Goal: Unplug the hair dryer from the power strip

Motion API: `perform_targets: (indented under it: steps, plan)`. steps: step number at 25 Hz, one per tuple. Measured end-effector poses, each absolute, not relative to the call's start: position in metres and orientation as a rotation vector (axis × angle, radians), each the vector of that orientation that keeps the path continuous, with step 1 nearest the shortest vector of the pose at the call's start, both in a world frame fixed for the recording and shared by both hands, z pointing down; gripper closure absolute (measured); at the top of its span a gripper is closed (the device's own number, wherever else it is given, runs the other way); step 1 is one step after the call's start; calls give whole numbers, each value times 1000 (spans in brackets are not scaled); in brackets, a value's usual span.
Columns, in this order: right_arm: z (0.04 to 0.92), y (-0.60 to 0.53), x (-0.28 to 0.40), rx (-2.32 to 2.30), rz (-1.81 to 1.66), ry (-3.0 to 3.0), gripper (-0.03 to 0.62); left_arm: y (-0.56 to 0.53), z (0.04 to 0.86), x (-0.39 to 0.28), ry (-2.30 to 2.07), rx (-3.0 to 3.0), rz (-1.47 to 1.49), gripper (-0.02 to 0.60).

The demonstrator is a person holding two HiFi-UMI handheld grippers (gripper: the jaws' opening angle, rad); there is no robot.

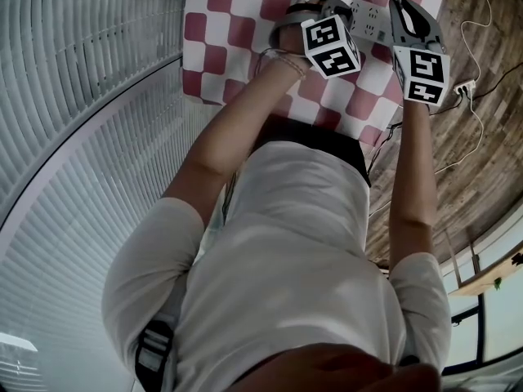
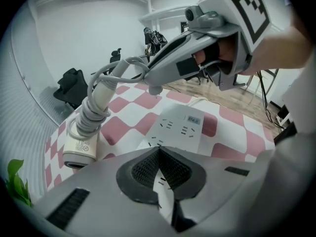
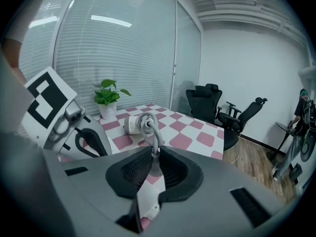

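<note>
Hair dryer cord point(image 3: 157, 135), one grey line, is clamped in your right gripper point(image 3: 150, 154), which holds it above the single power strip point(image 2: 180, 127) and clear of it. Your left gripper point(image 2: 158, 151) has its jaws closed tip to tip over that strip's near end. Beyond, the one white hair dryer point(image 2: 81, 144) lies on the checked cloth point(image 2: 232, 147), with the cord coiled round its handle. Farther off are one potted plant point(image 3: 108, 98) and two black chairs point(image 3: 205, 102).

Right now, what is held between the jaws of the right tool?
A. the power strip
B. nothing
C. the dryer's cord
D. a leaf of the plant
C: in the right gripper view the right tool is shut on the grey cord, which loops back to the dryer.
</note>
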State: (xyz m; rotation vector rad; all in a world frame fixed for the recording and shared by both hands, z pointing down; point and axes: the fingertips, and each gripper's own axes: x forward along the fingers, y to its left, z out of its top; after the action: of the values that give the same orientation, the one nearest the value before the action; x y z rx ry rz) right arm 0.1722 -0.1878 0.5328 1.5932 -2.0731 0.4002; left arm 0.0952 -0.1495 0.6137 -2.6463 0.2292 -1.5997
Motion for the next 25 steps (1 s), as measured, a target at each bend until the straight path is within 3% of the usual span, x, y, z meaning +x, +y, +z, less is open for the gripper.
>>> perform_targets:
  steps: [25]
  plan:
    - [597, -180, 207, 1436, 358, -1905, 528, -150, 613, 94, 233, -2650, -1599, 551]
